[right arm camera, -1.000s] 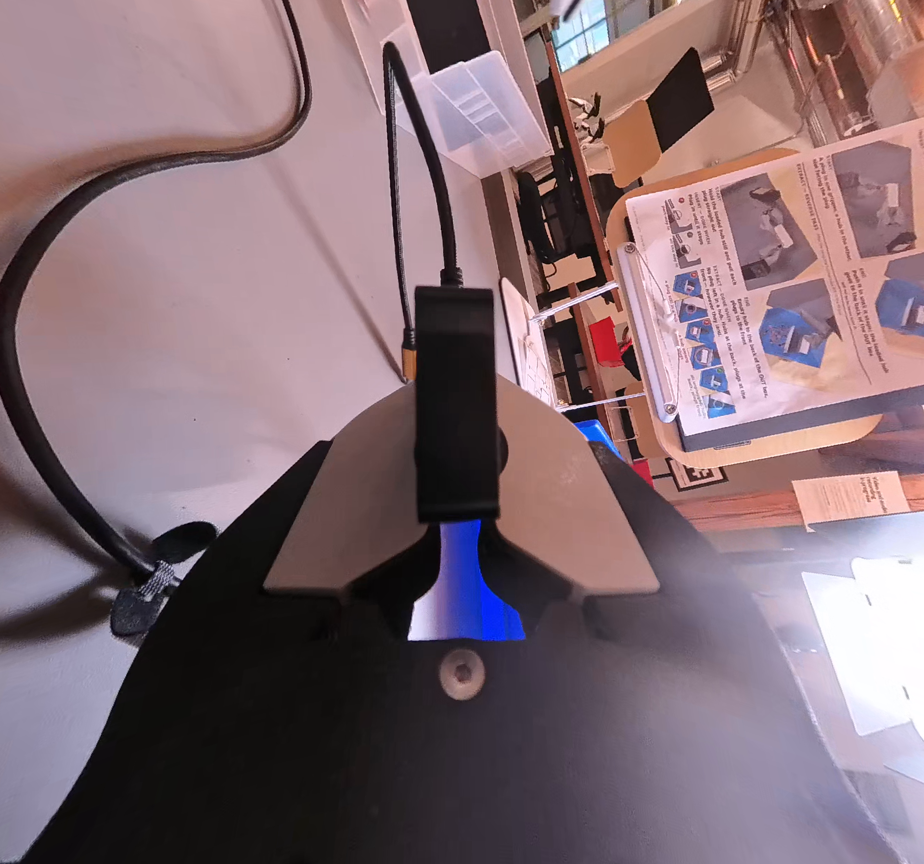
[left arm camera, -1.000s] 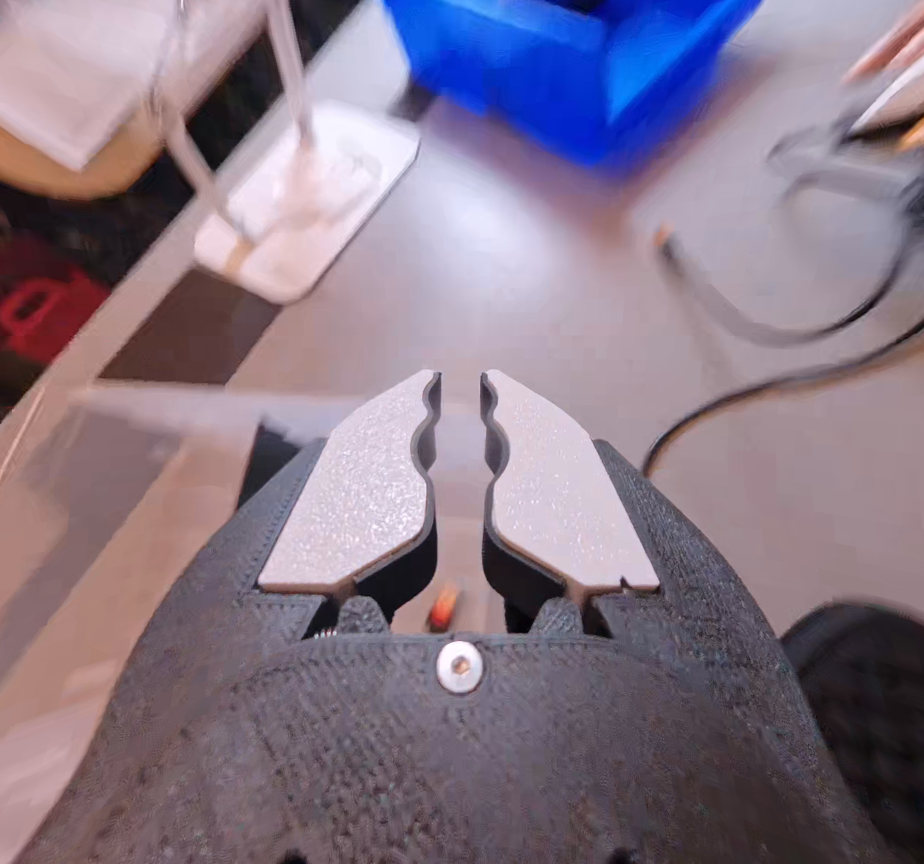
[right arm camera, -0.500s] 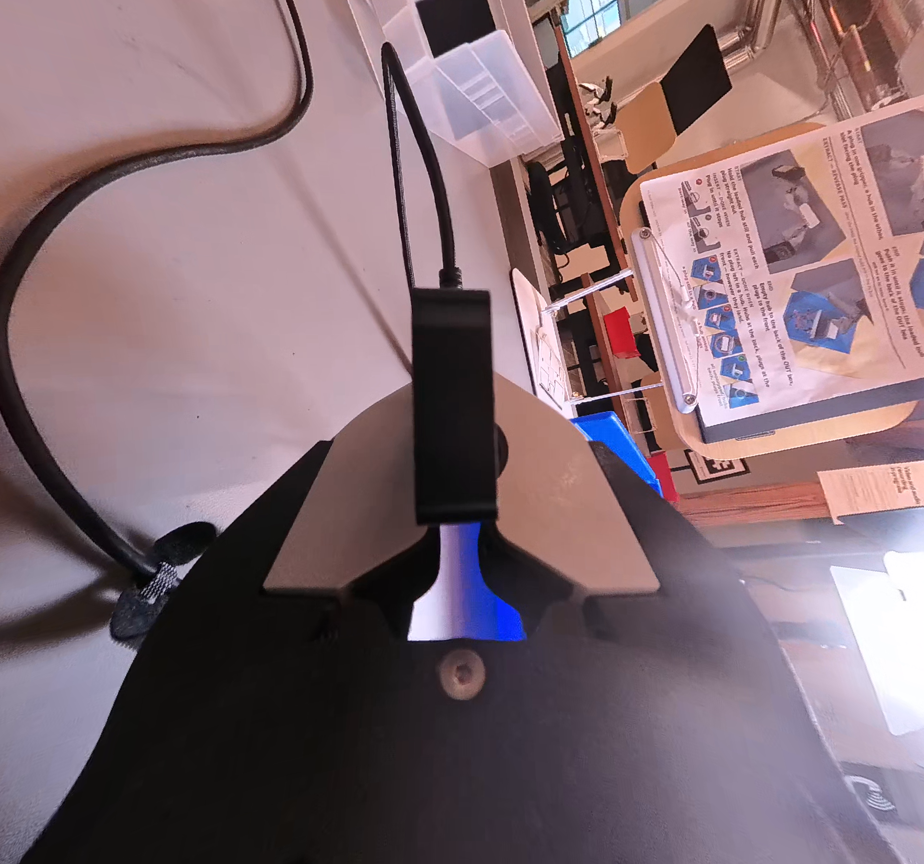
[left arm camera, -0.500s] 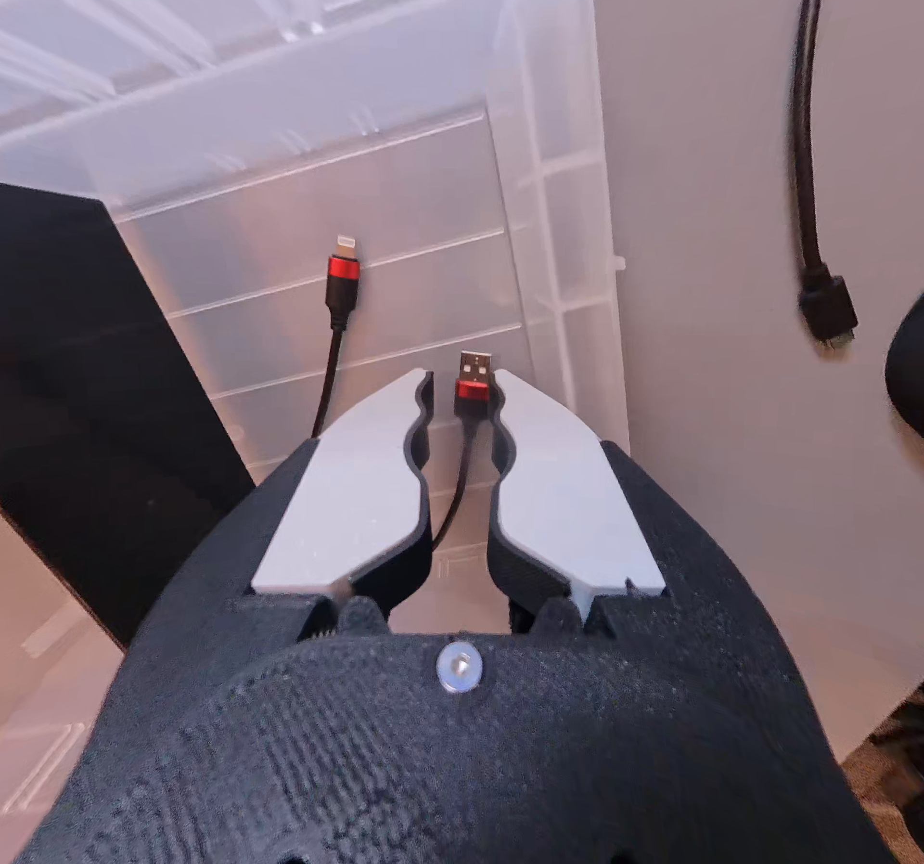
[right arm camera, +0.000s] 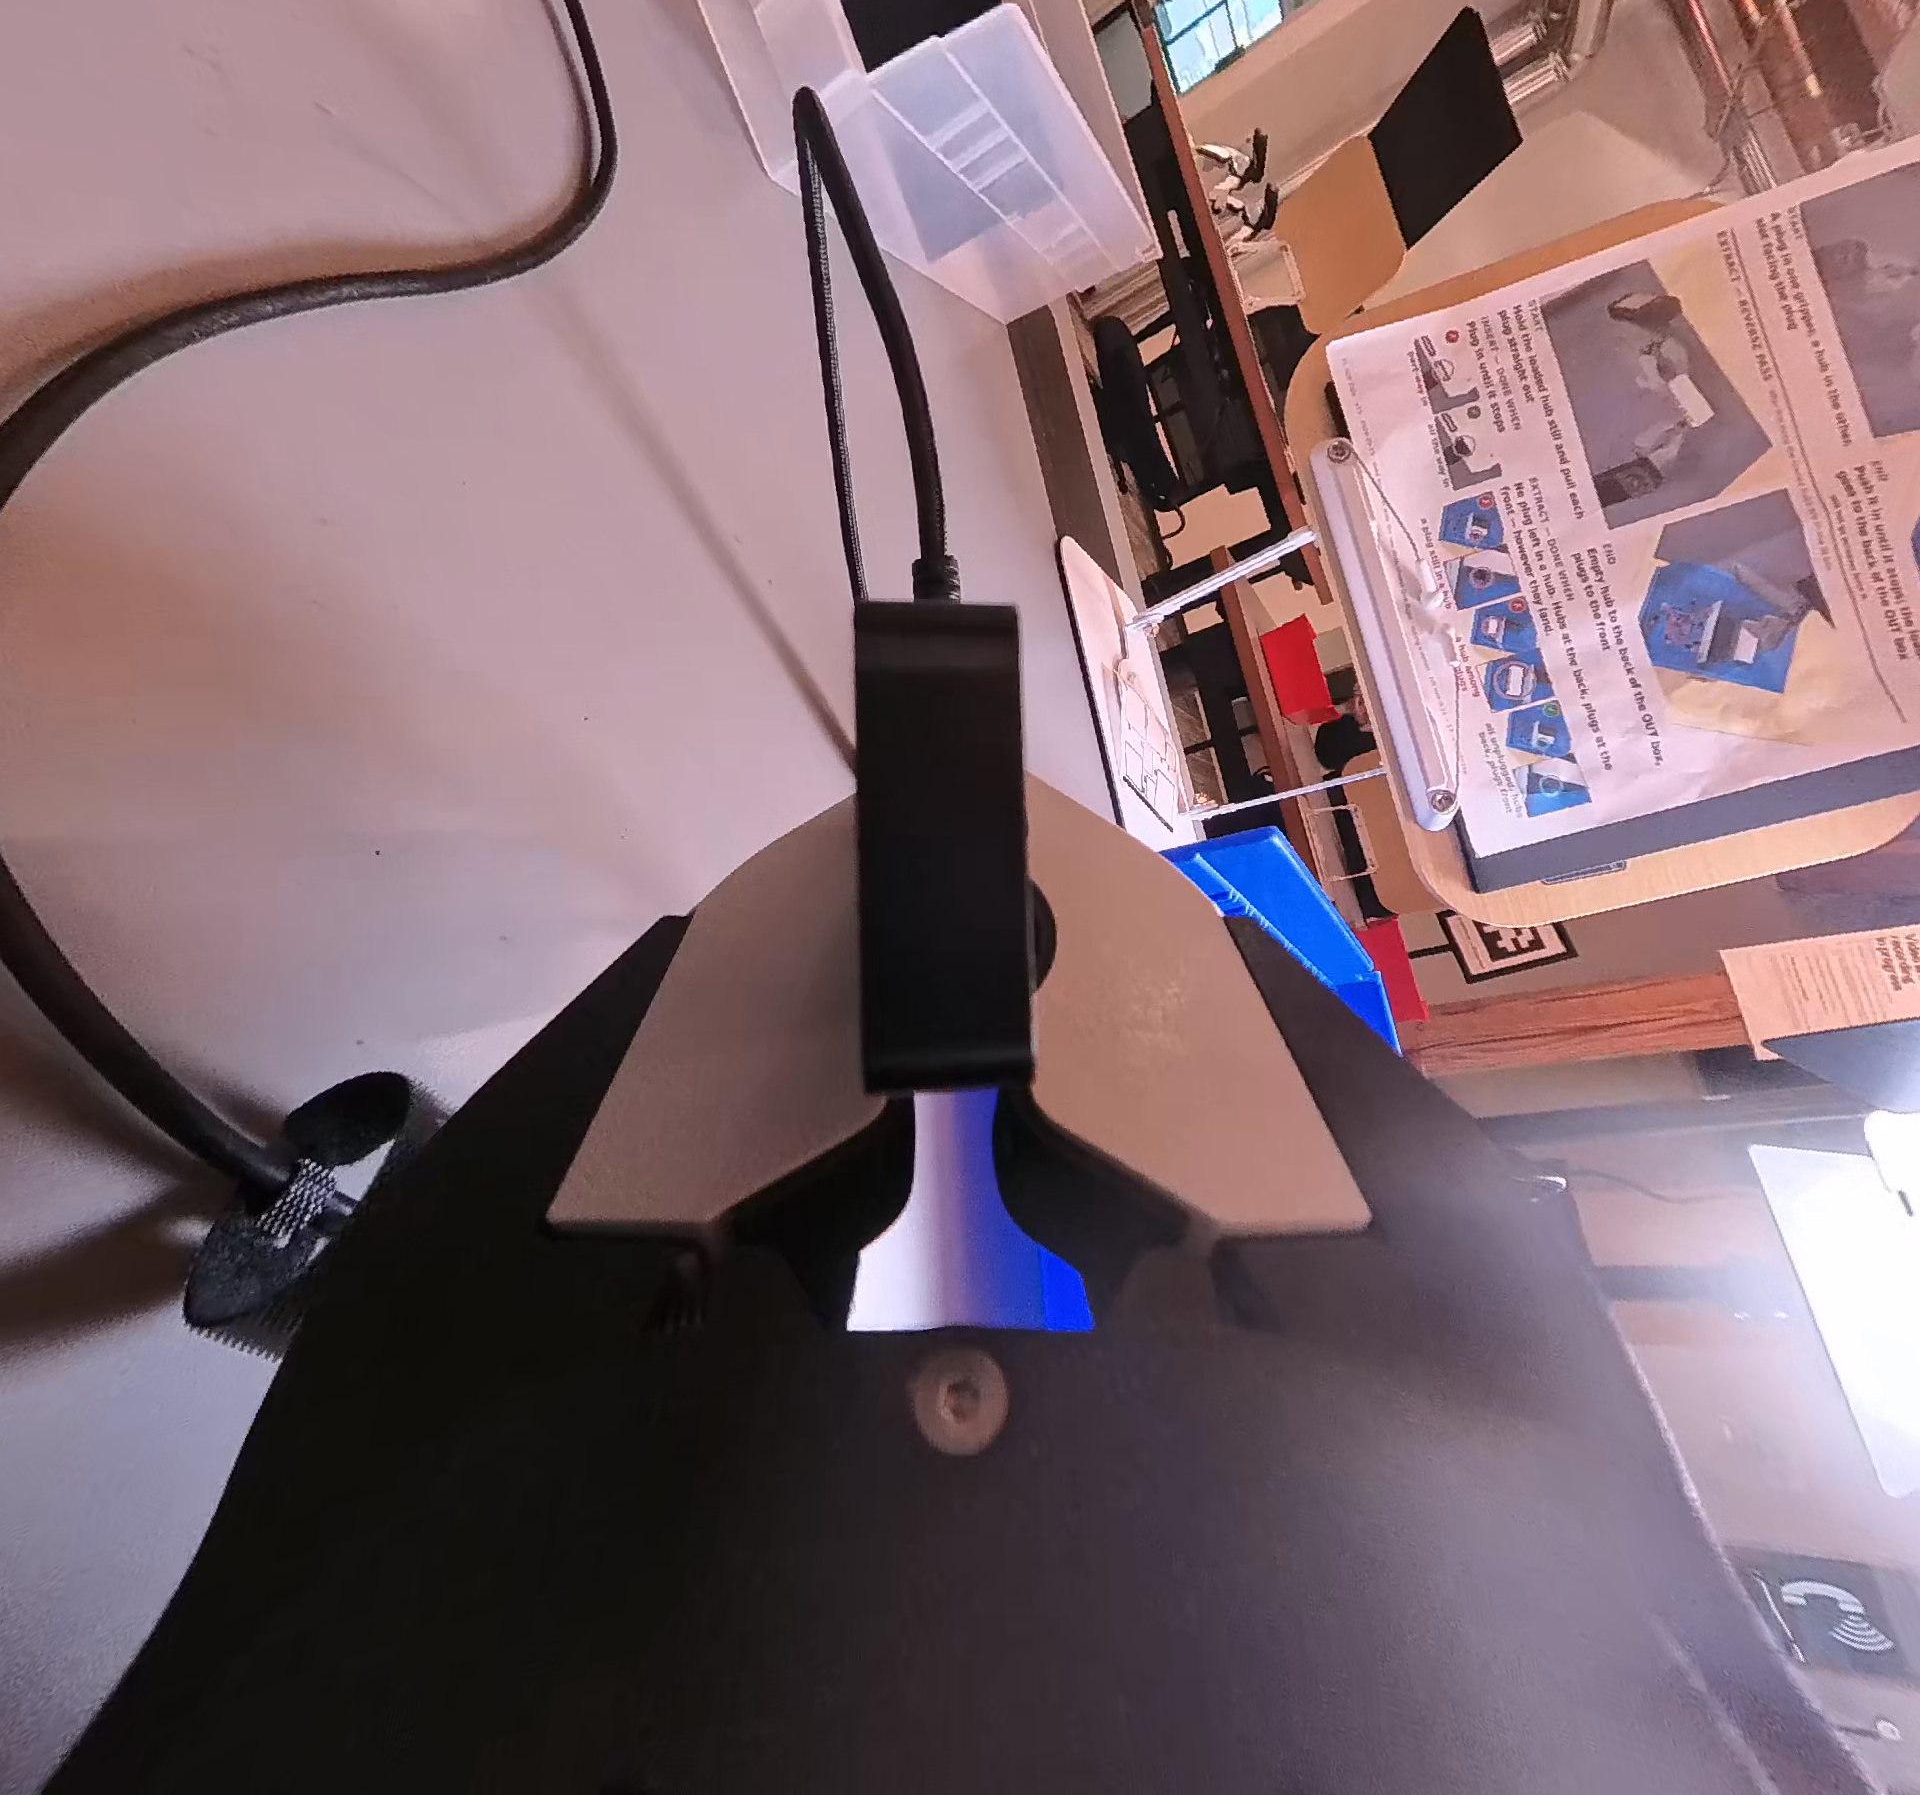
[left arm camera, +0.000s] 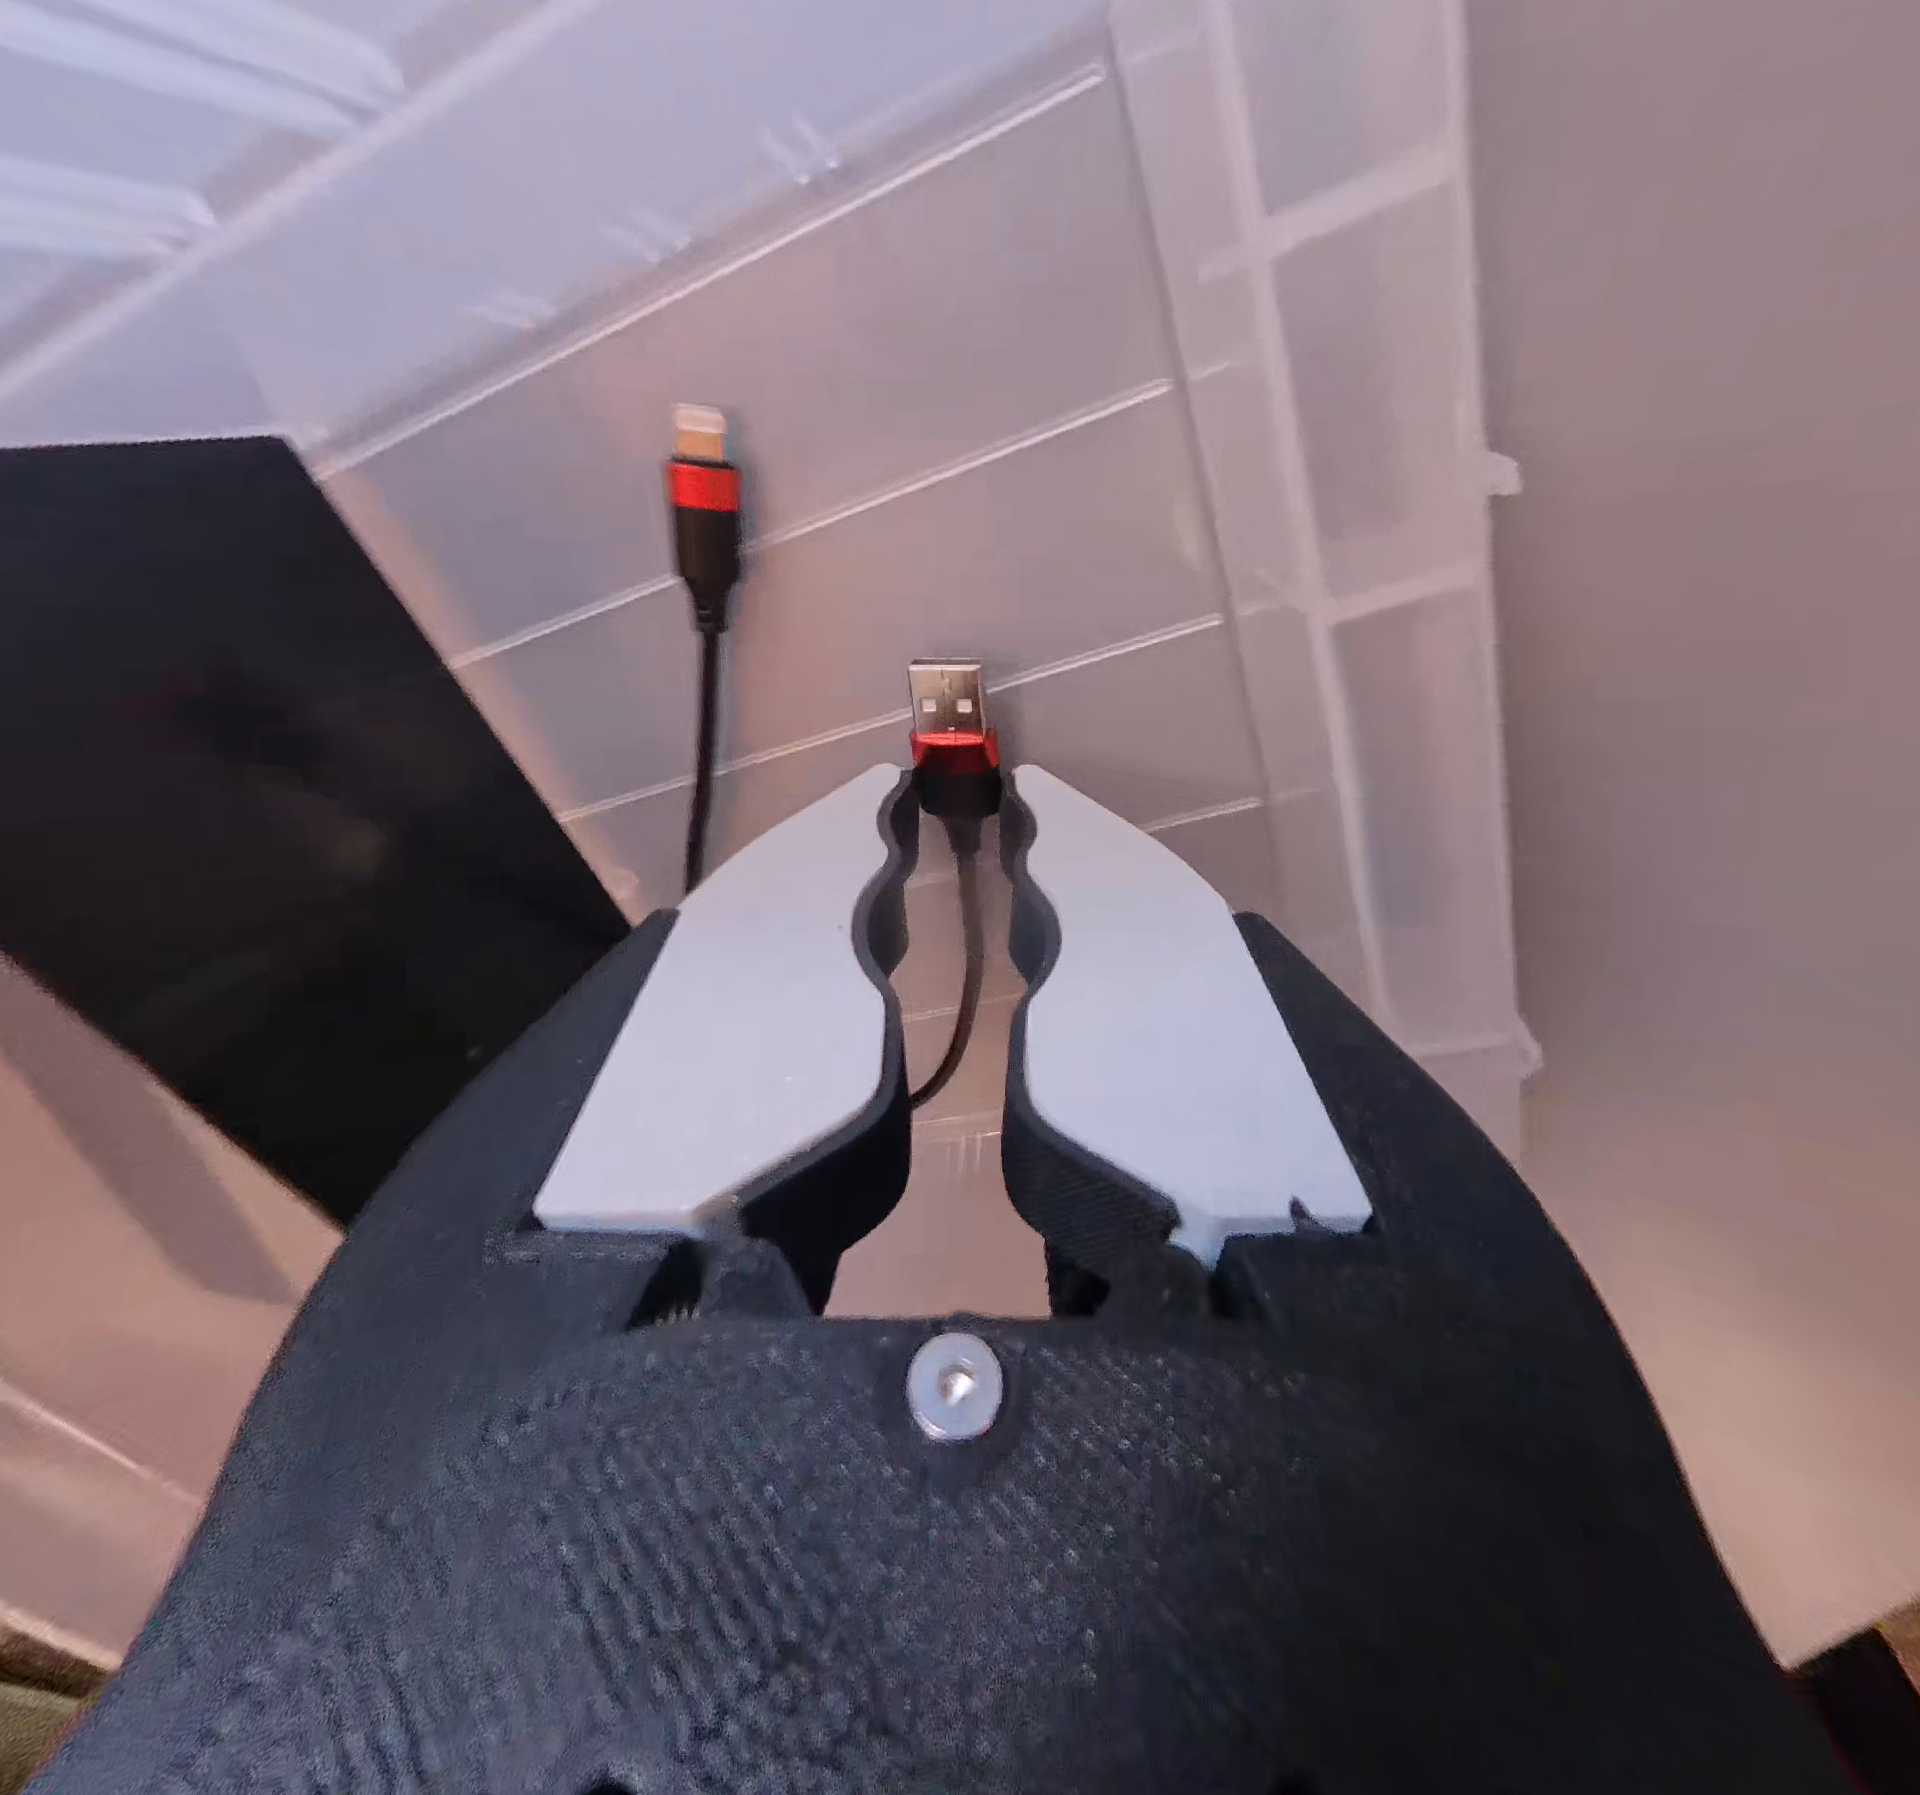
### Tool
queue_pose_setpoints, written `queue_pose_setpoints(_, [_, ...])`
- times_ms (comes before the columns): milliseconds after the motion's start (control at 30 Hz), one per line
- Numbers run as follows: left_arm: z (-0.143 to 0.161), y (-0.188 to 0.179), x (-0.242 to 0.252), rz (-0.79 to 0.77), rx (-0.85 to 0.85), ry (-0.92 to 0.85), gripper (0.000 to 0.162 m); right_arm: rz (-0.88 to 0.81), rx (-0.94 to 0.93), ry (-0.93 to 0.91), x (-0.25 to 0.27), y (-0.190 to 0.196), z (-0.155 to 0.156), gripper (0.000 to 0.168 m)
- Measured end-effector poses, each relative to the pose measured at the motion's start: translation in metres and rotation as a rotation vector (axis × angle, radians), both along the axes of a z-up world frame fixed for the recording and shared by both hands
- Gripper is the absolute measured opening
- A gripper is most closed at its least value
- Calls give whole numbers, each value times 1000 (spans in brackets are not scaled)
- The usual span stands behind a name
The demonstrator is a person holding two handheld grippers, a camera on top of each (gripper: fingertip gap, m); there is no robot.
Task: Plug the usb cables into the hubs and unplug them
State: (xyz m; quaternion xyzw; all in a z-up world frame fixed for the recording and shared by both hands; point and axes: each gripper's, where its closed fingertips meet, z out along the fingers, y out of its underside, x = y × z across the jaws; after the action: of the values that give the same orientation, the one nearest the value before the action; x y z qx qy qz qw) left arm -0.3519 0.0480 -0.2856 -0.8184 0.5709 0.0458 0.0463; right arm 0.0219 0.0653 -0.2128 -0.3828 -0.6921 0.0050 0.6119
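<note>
USB-A plug (left arm camera: 948, 719), red collar, black cord, metal end pointing forward, pinched at left gripper (left arm camera: 954, 789) tips. Black hub (right arm camera: 940, 846) clamped edge-on in right gripper (right arm camera: 935, 914), its braided cable (right arm camera: 862, 343) arcing to tabletop (right arm camera: 416, 550).

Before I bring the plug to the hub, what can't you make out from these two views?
- Hub ports: right wrist view shows only one dark face; no sockets visible.
- Grip on the USB plug: left gripper fingertips flank its collar; contact is unclear.
- Second connector: left wrist view, blurred.
- Thick black cable: right wrist view, cut off by the left edge.
</note>
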Motion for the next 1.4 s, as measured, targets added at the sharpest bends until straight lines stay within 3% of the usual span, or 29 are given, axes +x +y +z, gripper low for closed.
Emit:
queue_pose_setpoints(167, [19,14,7,71,88,-142,15,-1,3,2,1,0,1,13])
queue_pose_setpoints(367, [96,14,49,38,216,-485,15,-4,-1,16,3,2,3,13])
queue_pose_setpoints(533, [152,-17,111,-110,260,-686,15,3,6,28,3,0,7,12])
queue_pose_setpoints(700, [177,-67,196,-307,202,-791,15,28,-26,73,3,-5,13,13])
queue_pose_setpoints(867, [154,-107,274,-382,99,-822,15,106,-110,201,6,-15,33,12])
queue_pose_setpoints(1000, [114,-114,311,-290,-20,-865,15,131,-149,244,8,-17,40,12])
queue_pose_setpoints(1167, [69,-102,328,-186,-59,-886,15,125,-167,249,9,-14,39,12])
queue_pose_setpoints(1400, [45,-88,336,-118,-51,-928,15,106,-163,213,9,-10,31,13])
